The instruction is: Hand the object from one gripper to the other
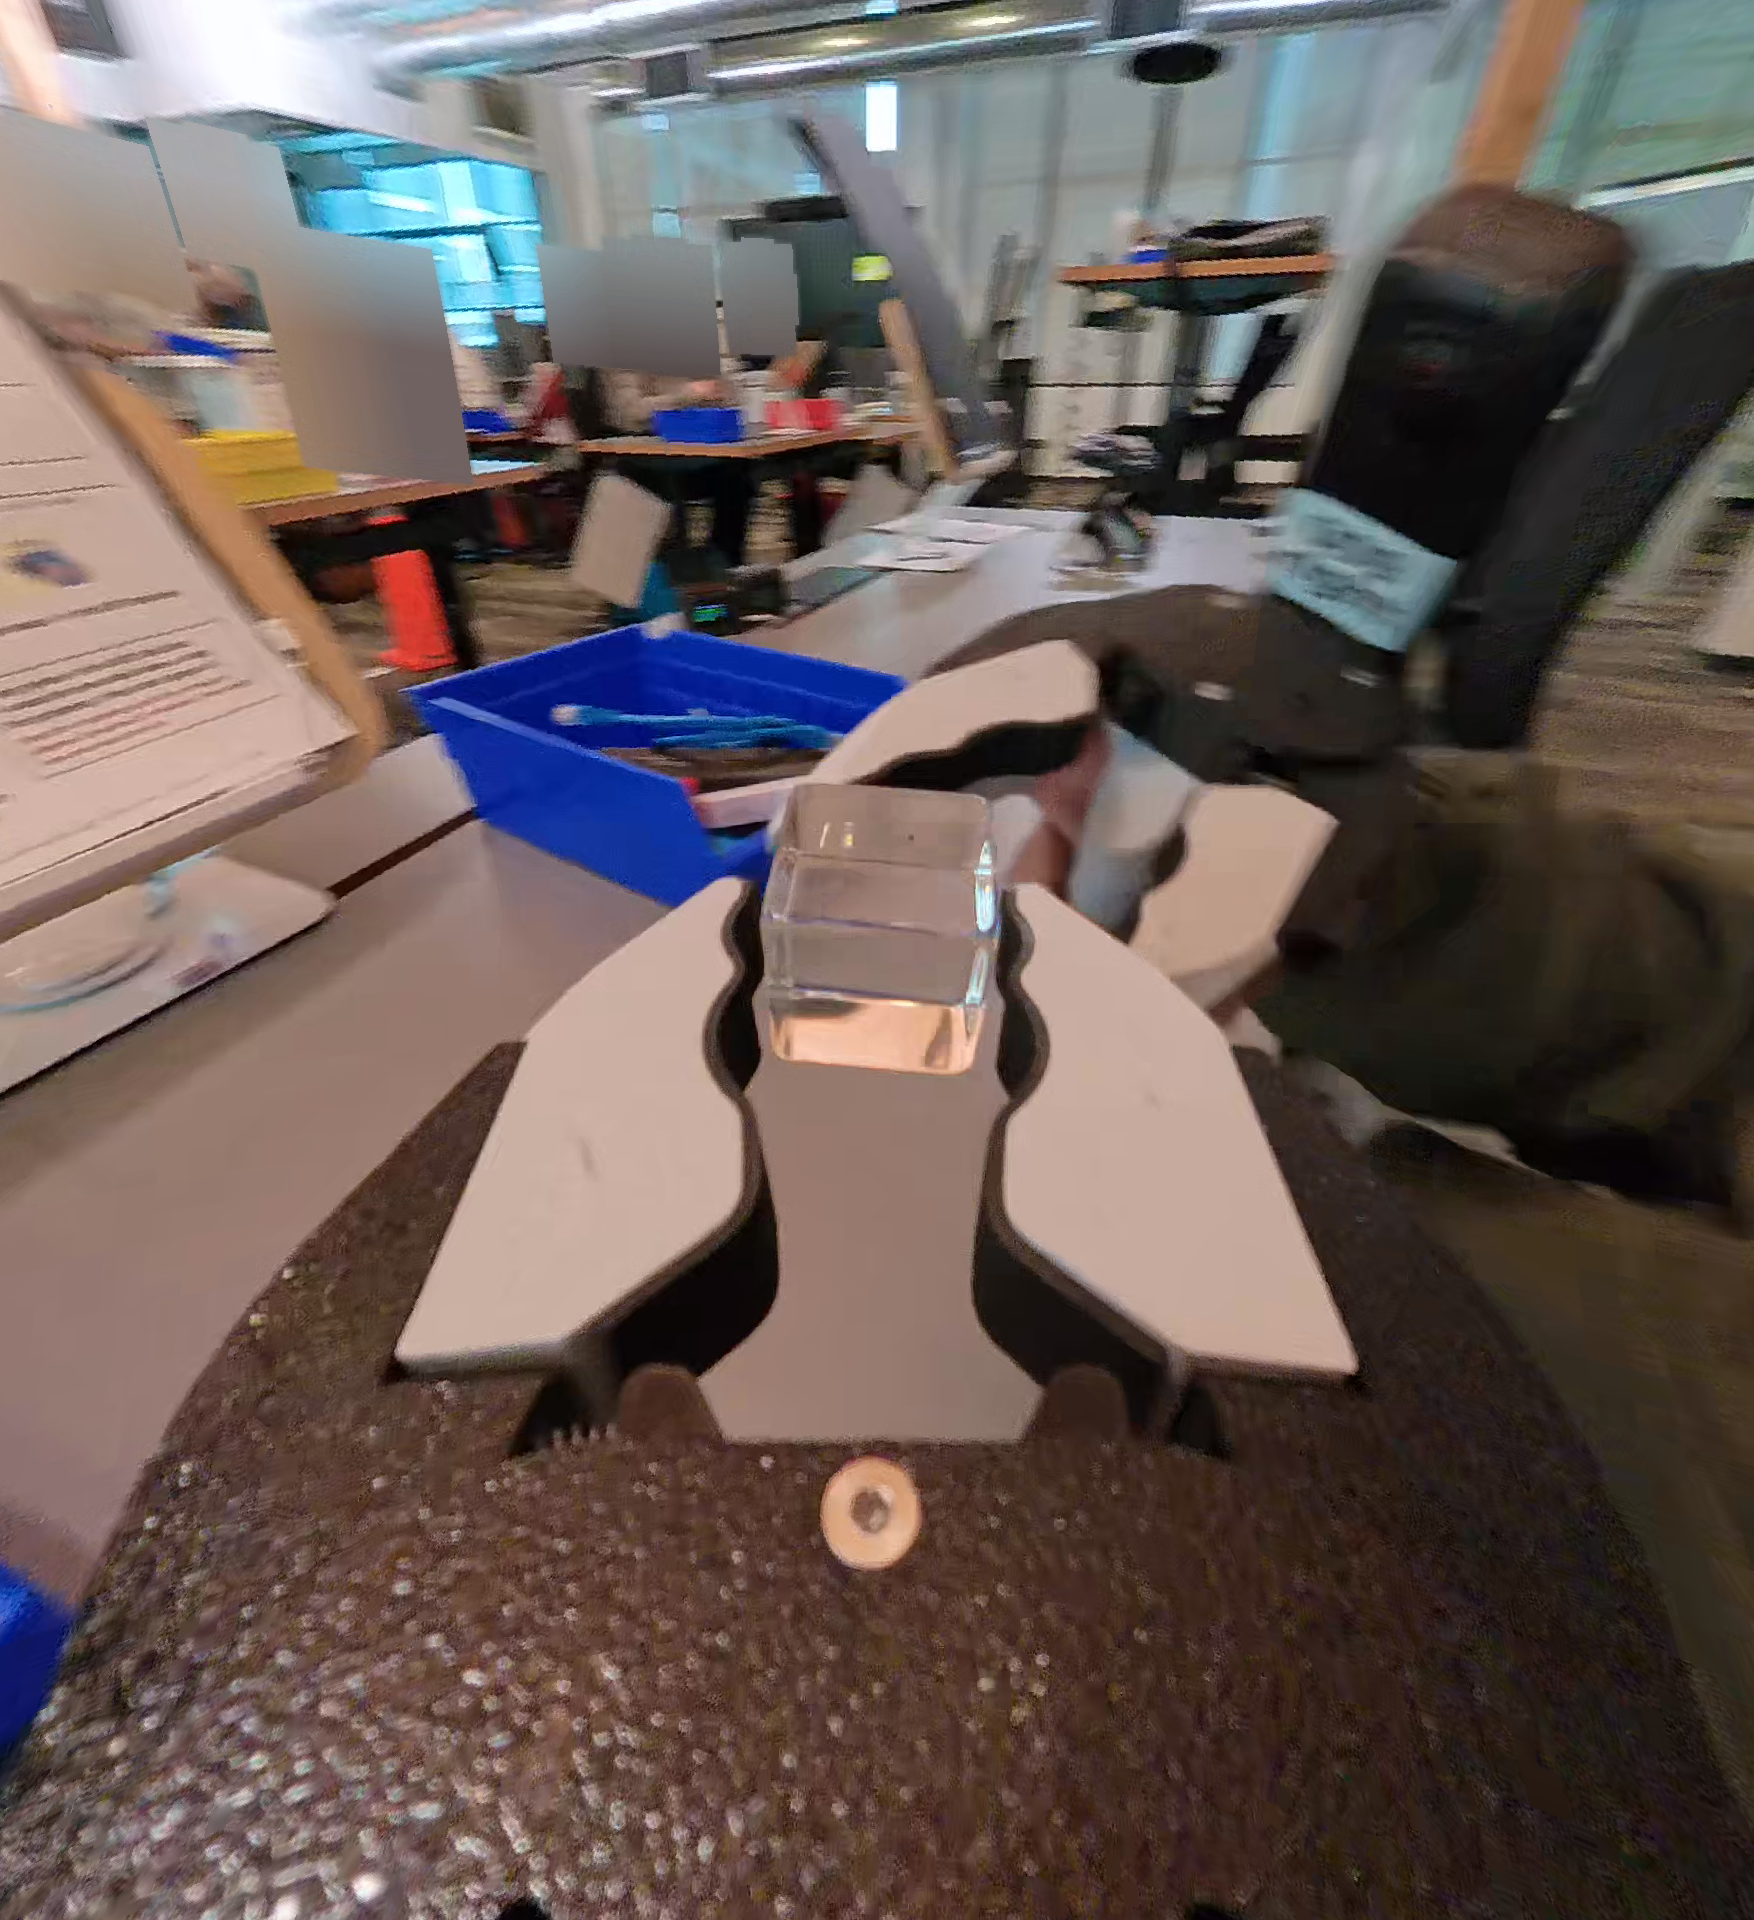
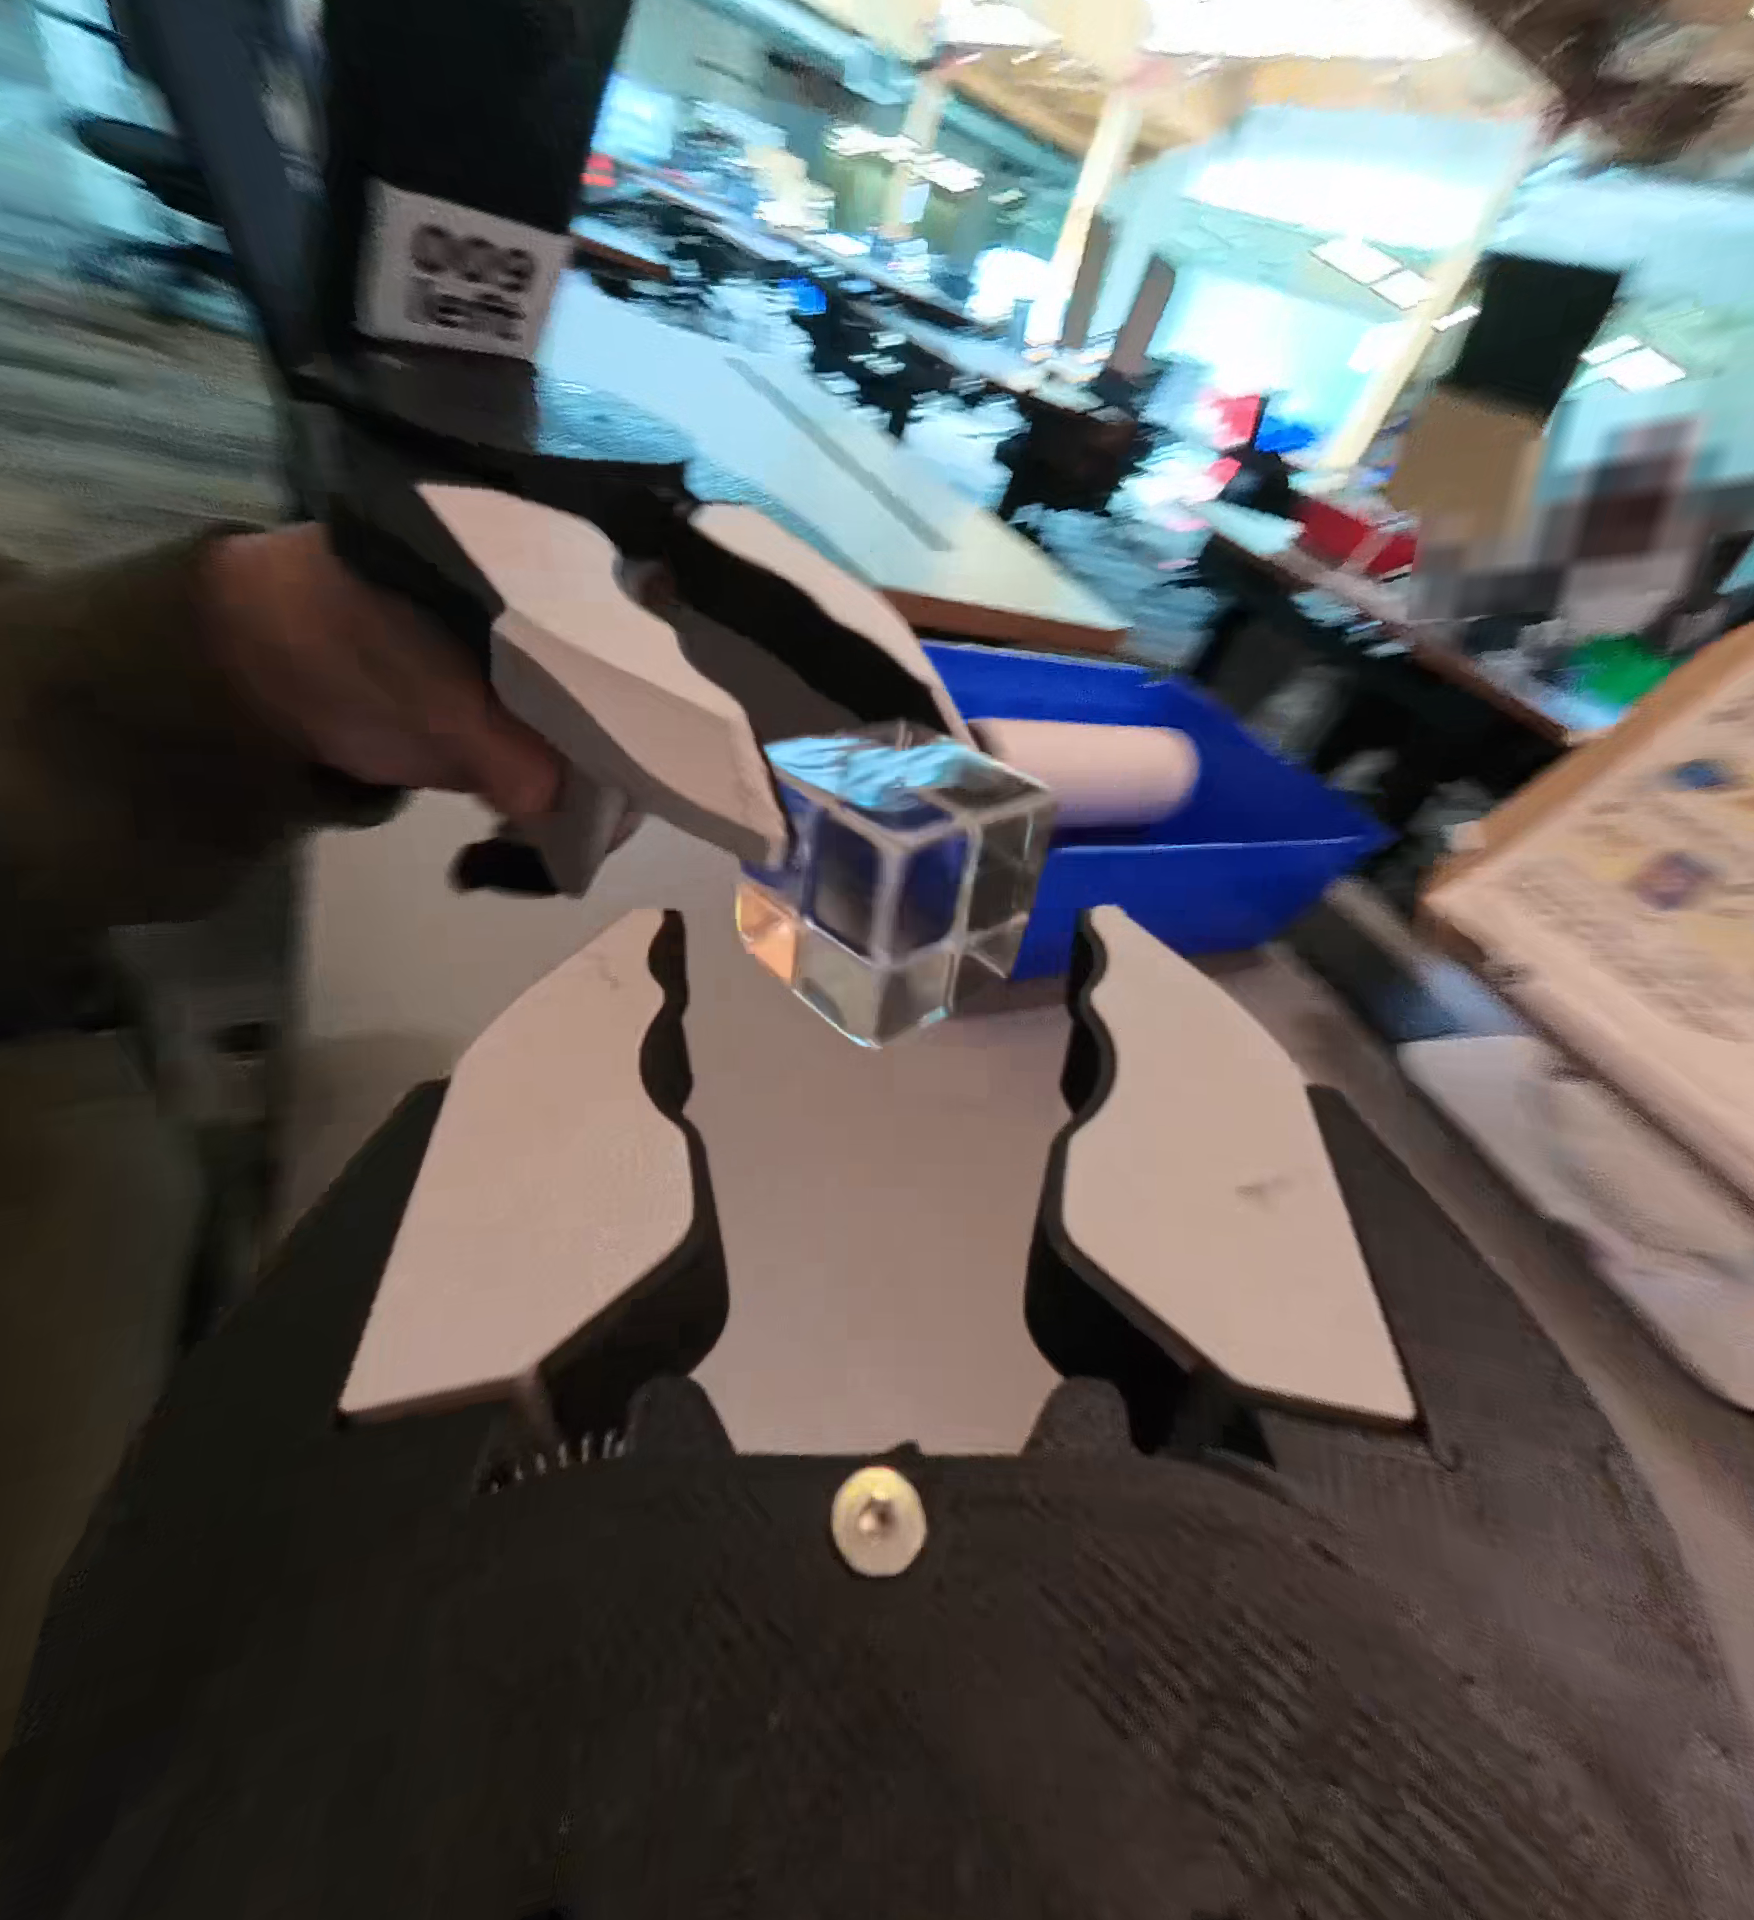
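Your left gripper (image 1: 878, 935) is pinching the clear, glassy acrylic cube (image 1: 878, 925) at its fingertips, up in the air above the grey worktop (image 1: 229, 1091); your right gripper (image 2: 878, 956) is spread wide, cube (image 2: 899, 883) just ahead of its tips and between them; slick flat faces, so I'd square up first.

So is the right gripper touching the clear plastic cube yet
Apart. In the right wrist view the right gripper is open, with bare gaps between each finger and the clear plastic cube, which the left gripper clamps.
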